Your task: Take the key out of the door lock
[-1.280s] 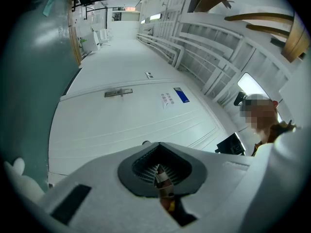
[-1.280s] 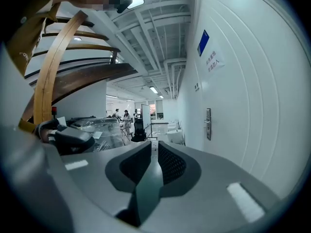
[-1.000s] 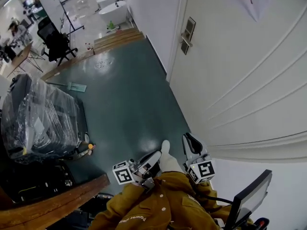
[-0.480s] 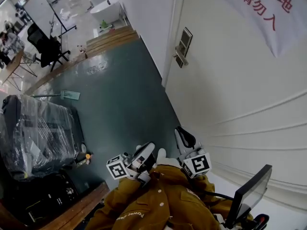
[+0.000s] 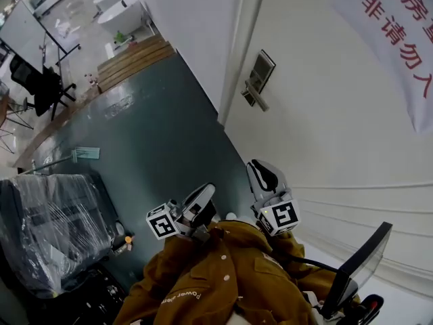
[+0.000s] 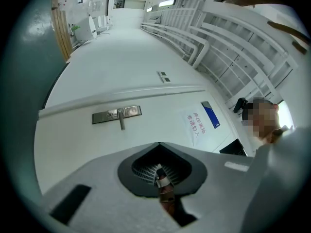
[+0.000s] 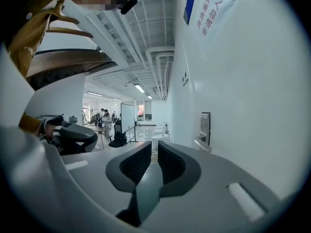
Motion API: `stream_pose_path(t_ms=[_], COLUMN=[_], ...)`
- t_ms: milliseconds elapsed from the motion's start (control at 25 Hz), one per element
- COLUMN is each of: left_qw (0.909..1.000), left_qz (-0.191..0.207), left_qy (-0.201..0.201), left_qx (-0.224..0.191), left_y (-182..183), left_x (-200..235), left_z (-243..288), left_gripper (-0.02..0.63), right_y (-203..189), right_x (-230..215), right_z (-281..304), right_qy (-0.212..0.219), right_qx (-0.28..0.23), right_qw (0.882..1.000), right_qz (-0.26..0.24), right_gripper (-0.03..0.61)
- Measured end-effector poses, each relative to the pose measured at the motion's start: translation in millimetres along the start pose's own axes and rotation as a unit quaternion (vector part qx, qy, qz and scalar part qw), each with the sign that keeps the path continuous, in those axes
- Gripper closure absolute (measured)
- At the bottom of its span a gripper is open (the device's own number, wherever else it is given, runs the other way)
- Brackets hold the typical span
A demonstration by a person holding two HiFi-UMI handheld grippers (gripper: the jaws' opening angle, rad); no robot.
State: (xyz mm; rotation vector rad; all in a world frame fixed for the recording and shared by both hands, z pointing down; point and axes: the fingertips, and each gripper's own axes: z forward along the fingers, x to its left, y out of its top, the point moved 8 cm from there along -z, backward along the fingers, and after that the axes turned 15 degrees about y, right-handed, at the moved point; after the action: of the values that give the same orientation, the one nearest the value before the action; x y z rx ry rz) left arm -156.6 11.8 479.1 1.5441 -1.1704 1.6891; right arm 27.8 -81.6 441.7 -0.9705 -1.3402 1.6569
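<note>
Plastic film wraps a dark bulky load [image 5: 51,225] at far left, standing on the dull teal floor [image 5: 162,134].

Left hand-held gripper [image 5: 203,196]: held above the floor, jaws closed together. A small silver-and-brown bit shows at their seam, not identifiable.

Right hand-held gripper [image 5: 262,175]: just beside the left one, jaws parted by a narrow slit after easing open slightly, nothing between them. A mustard-brown jacket [image 5: 223,276] sits below both.

Up and right, well apart from both, is the rectangular silver metal lock plate [image 5: 260,73] with its lever handle [image 5: 254,99], mounted on the white panelled door [image 5: 325,134].

The key is too small to make out at the lock.

Farthest right, a white banner with red characters [image 5: 399,39] hangs on the door.
</note>
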Motion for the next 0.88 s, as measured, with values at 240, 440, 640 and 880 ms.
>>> stream_pose_path(t_ms=[240, 440, 640, 880], left_qw=[0.9996, 0.9991, 0.9988, 0.9988], left_qz=[-0.006, -0.029, -0.032, -0.024], left_qy=[-0.004, -0.007, -0.015, -0.018], left_qx=[0.026, 0.031, 0.035, 0.039], left_y=[54.5, 73.6, 75.6, 77.6], left_x=[18.7, 27.3, 24.7, 17.3], left_z=[11.3, 24.3, 42.1, 69.1], left_gripper=[0.618, 0.618, 0.618, 0.618], right_y=[14.0, 25.0, 21.5, -8.5], right_x=[-35.8, -72.3, -126.6, -185.5], right_z=[49.5, 71.5, 82.5, 93.6], right_qy=[-0.058, -0.084, -0.122, -0.123], right_qx=[0.008, 0.043, 0.095, 0.148], right_qw=[0.998, 0.995, 0.985, 0.979], right_qz=[-0.006, -0.035, -0.076, -0.067], right_gripper=[0.51, 0.421, 0.36, 0.356])
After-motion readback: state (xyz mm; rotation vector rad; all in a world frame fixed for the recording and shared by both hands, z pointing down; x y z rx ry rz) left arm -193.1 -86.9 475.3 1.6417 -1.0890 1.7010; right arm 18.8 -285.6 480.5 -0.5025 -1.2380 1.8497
